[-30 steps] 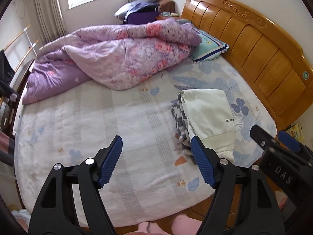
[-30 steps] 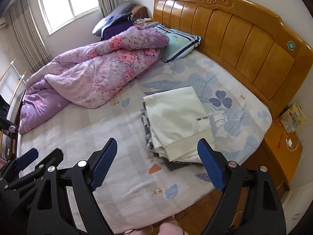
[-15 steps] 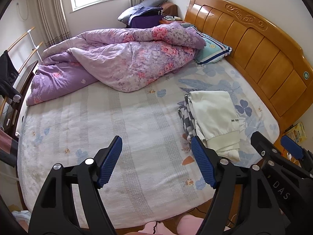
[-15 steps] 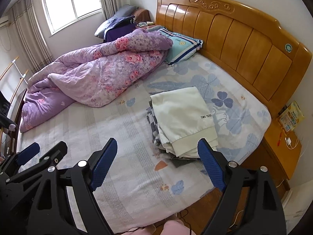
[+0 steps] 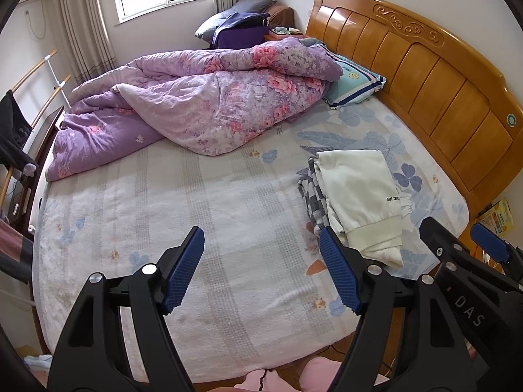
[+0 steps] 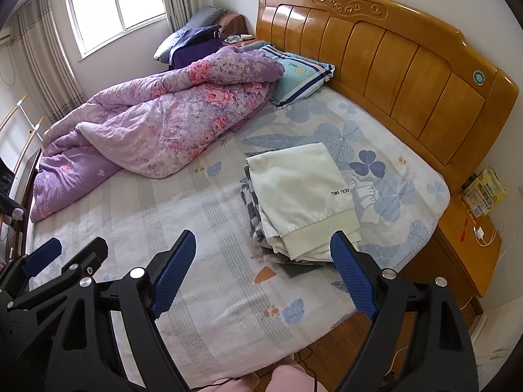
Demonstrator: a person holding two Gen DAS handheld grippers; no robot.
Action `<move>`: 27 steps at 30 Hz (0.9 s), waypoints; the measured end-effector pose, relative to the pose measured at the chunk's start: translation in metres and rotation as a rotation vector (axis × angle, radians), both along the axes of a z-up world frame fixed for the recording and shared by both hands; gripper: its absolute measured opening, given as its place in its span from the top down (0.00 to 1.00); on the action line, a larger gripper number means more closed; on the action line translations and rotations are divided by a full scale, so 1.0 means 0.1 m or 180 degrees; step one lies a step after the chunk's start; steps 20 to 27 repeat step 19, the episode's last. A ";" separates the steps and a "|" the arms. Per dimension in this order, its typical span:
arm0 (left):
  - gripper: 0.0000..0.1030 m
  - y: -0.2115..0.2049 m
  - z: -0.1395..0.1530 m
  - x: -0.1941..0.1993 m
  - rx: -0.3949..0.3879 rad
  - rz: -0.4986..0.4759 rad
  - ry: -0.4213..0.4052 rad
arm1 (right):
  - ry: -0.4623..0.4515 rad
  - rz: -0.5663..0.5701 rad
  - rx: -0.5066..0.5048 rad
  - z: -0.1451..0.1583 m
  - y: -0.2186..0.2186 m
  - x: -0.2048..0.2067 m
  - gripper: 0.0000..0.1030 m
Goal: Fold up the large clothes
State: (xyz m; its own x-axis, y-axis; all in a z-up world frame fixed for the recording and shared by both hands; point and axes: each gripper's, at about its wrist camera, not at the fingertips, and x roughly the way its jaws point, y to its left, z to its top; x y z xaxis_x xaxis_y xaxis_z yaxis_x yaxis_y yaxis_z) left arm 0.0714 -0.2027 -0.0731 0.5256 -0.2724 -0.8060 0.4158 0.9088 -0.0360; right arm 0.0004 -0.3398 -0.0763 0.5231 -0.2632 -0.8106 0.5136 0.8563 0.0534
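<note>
A cream folded garment tops a small stack of folded clothes on the bed, near the wooden headboard and close to the mattress's near edge. It is a neat rectangle whose long axis runs from the ribbed hem, at the near edge, toward the quilt, roughly alongside the headboard. Small dark lettering sits near its headboard-side edge. Under it a grey-and-white checked piece shows along the side away from the headboard. Farther from the stack along the headboard lies a striped teal pillow, and a rumpled purple floral quilt fills the far part of the bed. Both tongs hang above the near edge, spread and empty: the left tongs over bare sheet, the right tongs beside the stack.
</note>
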 end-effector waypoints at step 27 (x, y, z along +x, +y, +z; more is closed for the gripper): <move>0.28 -0.02 0.00 -0.01 0.0020 -0.0042 -0.0024 | 0.0054 0.0032 -0.0027 -0.01 -0.03 0.00 0.21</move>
